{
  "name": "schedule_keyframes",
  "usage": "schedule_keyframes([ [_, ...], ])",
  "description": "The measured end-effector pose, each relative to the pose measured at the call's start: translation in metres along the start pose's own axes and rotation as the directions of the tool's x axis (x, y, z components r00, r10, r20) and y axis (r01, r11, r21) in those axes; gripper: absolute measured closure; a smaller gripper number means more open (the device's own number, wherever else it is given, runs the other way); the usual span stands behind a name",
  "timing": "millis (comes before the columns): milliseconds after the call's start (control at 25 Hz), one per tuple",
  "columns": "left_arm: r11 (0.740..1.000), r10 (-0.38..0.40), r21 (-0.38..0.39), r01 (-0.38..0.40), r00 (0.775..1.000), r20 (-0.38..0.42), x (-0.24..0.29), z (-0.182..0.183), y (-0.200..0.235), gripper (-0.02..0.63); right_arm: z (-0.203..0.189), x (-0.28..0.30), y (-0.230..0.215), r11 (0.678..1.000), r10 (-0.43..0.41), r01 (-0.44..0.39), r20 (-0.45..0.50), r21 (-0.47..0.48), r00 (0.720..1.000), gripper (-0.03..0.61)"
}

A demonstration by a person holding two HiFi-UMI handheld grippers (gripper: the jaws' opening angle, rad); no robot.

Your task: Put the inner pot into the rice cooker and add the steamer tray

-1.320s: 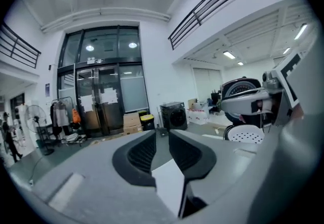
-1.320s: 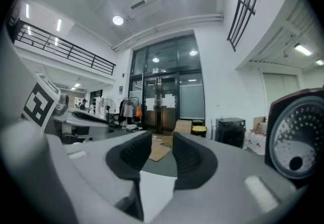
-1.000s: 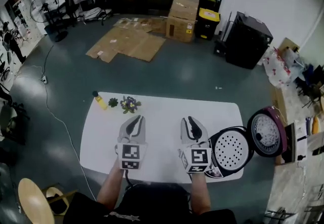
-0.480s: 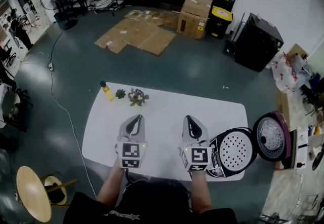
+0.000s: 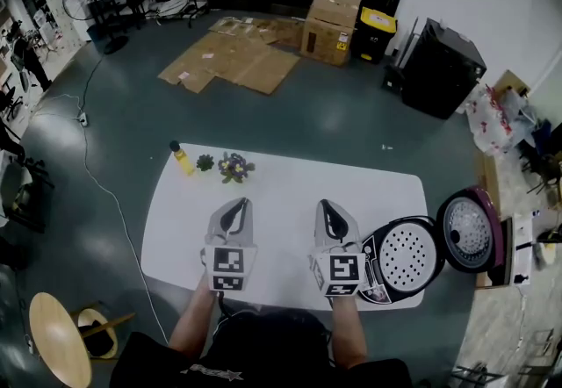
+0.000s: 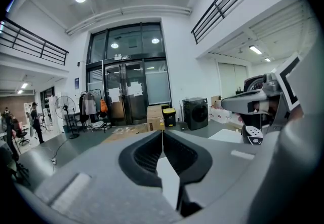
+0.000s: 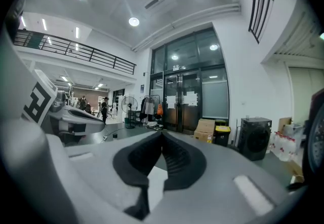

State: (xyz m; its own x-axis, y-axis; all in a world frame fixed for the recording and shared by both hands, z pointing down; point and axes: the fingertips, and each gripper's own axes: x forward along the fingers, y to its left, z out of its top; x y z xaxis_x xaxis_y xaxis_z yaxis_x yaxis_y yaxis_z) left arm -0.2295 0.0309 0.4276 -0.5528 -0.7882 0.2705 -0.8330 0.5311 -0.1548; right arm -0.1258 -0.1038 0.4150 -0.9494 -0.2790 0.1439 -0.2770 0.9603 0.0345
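The rice cooker (image 5: pixel 413 256) stands at the white table's (image 5: pixel 281 193) right front corner, lid (image 5: pixel 471 233) swung open to the right. A white perforated steamer tray (image 5: pixel 407 255) sits in its mouth; the inner pot beneath is hidden. My left gripper (image 5: pixel 234 215) rests over the table's front middle, shut with nothing between its jaws (image 6: pixel 162 134). Just left of the cooker, my right gripper (image 5: pixel 332 217) is likewise shut and empty (image 7: pixel 162 137). Both point away from me across the table, side by side.
A yellow bottle (image 5: pixel 182 158), a small green plant (image 5: pixel 205 163) and a flower bunch (image 5: pixel 234 167) stand at the table's far left. A round wooden stool (image 5: pixel 60 351) is at the near left. Flattened cardboard (image 5: pixel 233 57), boxes (image 5: pixel 331 17) and a black machine (image 5: pixel 436 66) lie beyond.
Both grippers stay side by side over the table's front. The view has shifted slightly; the cooker and tray have not moved.
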Motion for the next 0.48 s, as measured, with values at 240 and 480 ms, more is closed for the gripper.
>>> schedule_keyframes([
  [240, 1.0, -0.011, 0.002, 0.011, 1.0, 0.01, -0.0022, 0.0041, -0.0014, 0.601, -0.0017, -0.0016, 0.0014, 1.0, -0.011, 0.011, -0.016, 0.012, 1.0, 0.572],
  [480, 1.0, -0.022, 0.005, 0.022, 1.0, 0.009, -0.0012, 0.0006, -0.0024, 0.603, -0.0046, -0.0009, 0.003, 1.0, -0.013, 0.013, -0.018, 0.016, 1.0, 0.572],
])
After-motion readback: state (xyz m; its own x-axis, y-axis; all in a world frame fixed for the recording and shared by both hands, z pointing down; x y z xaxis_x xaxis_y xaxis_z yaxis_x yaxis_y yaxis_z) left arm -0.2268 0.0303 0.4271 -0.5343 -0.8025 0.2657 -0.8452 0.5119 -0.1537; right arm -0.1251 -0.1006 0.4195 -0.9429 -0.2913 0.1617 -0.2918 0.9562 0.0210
